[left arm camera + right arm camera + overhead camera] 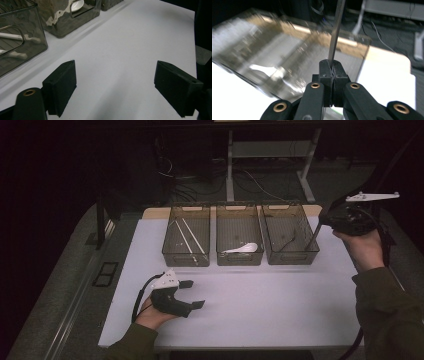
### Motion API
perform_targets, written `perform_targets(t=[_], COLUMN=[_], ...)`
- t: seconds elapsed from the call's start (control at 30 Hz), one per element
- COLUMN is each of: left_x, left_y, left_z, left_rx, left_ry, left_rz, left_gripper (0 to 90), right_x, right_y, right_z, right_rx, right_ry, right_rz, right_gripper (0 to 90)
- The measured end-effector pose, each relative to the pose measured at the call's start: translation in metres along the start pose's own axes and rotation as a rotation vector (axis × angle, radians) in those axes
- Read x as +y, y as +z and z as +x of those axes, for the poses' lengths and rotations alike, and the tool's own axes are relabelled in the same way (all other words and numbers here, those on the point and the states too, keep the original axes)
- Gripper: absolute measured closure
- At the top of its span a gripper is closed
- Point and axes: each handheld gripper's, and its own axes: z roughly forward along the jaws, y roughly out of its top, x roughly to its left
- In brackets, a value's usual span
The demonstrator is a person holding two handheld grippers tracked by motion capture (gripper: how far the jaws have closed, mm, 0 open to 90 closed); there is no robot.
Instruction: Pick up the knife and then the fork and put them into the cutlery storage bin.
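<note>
Right gripper view: right gripper (333,71) clamped on thin metal utensil (336,32), long axis pointing down into right bin (291,232). Left gripper (116,86) jaws apart, near left bin (186,235).

The high view is dim: the white worktop (250,305) is the one bright area, while the room toward 12 o'clock and both side edges is lost in near-black. In the left gripper view, soft shadows are cast on the worktop below the jaws, and pale glare is seen on the bin wall (57,17) at 11 o'clock. The right gripper view is smeared by motion blur across the right bin (274,57); the jaws are sharp.
</note>
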Motion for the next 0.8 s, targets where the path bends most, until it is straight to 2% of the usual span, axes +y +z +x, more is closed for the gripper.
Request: perform_targets(t=[0.1,0.2,0.3,0.5,0.63,0.8], left_x=[0.000,-0.001,-0.001,0.000,0.000,0.001], left_y=[0.001,0.000,-0.001,-0.001,0.000,0.000], left_z=[-0.001,0.000,0.001,0.001,0.000,0.000], left_rx=[-0.005,-0.005,-0.004,-0.011,-0.013,-0.018], left_ry=[0.000,0.003,0.002,0.006,0.004,0.008], left_rz=[-0.001,-0.002,-0.009,-0.009,-0.007,-0.010], left_gripper=[14.1,13.8,13.5,13.4,13.4,13.4], right_x=[0.000,-0.002,-0.005,-0.001,0.000,-0.001], right_y=[0.014,0.031,0.045,0.066,0.084,0.111], right_z=[-0.004,-0.008,-0.010,-0.006,-0.006,-0.007], right_rx=[-0.029,-0.037,-0.043,-0.047,-0.033,-0.015], right_ry=[-0.011,-0.003,-0.016,-0.044,-0.042,-0.025], right_rz=[0.069,0.124,0.166,0.161,0.153,0.196], right_gripper=[88.7,88.7,88.7,88.7,88.7,88.7])
